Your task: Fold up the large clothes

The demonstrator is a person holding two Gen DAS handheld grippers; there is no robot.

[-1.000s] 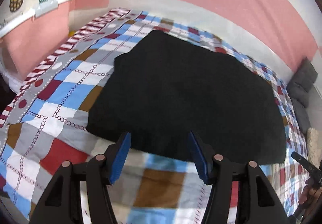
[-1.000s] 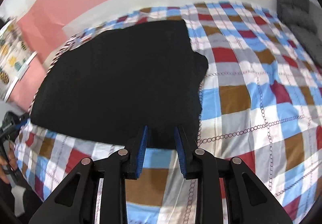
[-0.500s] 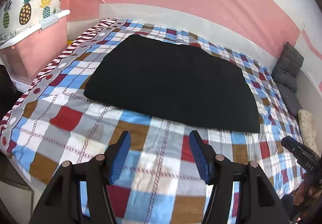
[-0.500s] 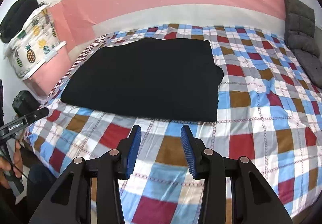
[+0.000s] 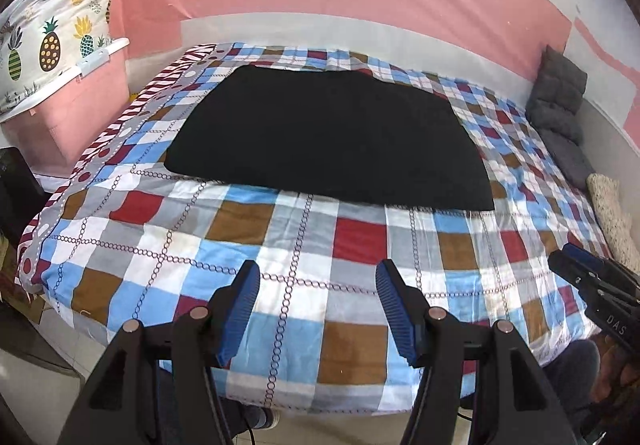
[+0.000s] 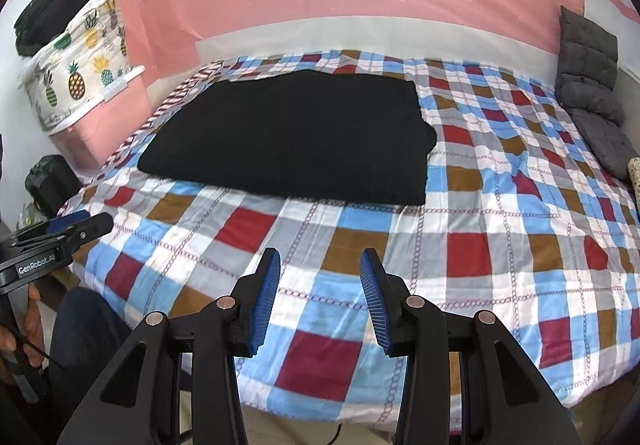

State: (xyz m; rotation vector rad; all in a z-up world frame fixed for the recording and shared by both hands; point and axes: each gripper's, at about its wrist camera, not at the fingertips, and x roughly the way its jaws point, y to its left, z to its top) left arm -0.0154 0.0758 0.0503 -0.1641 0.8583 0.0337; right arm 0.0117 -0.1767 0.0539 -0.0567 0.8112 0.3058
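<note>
A large black garment (image 5: 328,137) lies folded flat in a rough rectangle on the far half of the checked bed; it also shows in the right wrist view (image 6: 292,141). My left gripper (image 5: 316,277) is open and empty, held above the bed's near edge, well short of the garment. My right gripper (image 6: 318,265) is open and empty, also back over the near edge. Each gripper shows in the other's view: the right one at the far right (image 5: 592,285), the left one at the far left (image 6: 60,233).
The bed has a blue, red, brown and grey checked cover (image 5: 360,241). A pink storage box with a pineapple-print bundle (image 5: 52,41) stands at the left. Grey cushions (image 6: 588,93) lie along the right wall. A pink and white wall runs behind.
Both grippers have pulled back from the garment's near edge toward the foot of the bed and risen. The right gripper's jaws have opened wider. The garment lies still.
</note>
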